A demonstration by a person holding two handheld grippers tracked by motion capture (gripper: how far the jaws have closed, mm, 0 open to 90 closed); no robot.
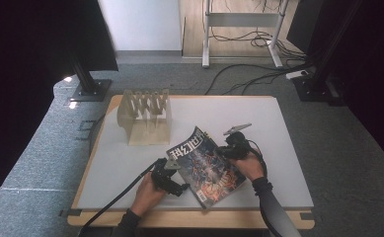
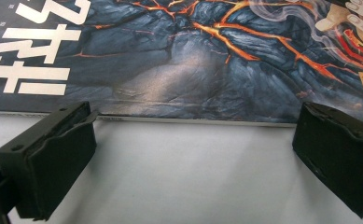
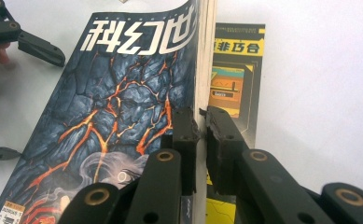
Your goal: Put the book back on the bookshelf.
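Right hand-held gripper [image 3: 201, 128] clamped on the right edge of the magazine [image 1: 207, 165], its jaws closed on the raised page block. Left hand-held gripper [image 2: 193, 154] open, jaws wide apart just beside the magazine's left edge, which rests on the white worktop [image 1: 278, 148] near a wooden rack [image 1: 145, 116].
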